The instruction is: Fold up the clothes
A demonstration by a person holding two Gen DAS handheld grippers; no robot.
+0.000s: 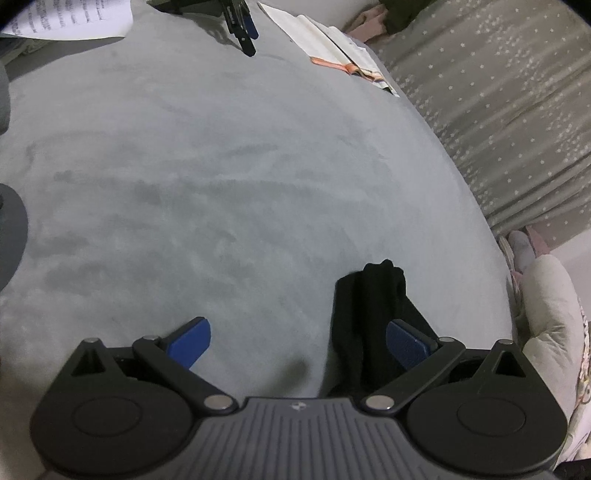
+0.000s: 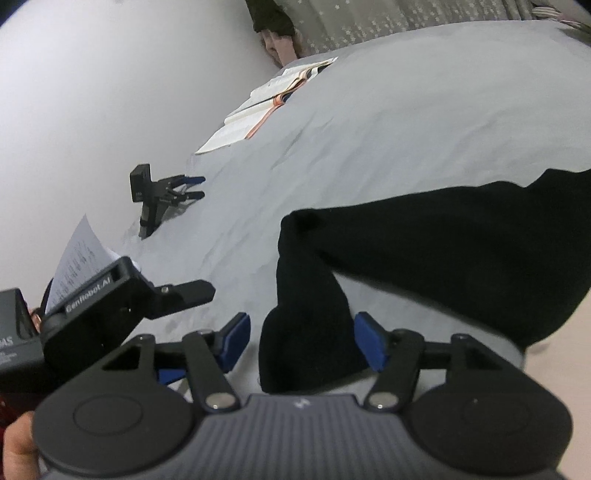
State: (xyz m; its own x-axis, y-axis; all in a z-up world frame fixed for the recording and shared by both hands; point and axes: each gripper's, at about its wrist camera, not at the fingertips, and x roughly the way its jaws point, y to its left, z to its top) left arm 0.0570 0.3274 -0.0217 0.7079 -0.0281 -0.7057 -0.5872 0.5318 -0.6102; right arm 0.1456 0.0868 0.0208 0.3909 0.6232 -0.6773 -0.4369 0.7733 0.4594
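Open book [image 1: 343, 55], printed sheet [image 1: 70, 18], starred curtain [image 1: 498, 92].

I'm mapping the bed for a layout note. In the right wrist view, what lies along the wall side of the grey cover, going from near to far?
Printed sheet of paper → spare black gripper with blue pads lying on the cover → open book.

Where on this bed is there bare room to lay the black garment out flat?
The wide grey blanket is bare between the black garment and the spare gripper. The far edge is crowded: printed paper, spare gripper and open book.
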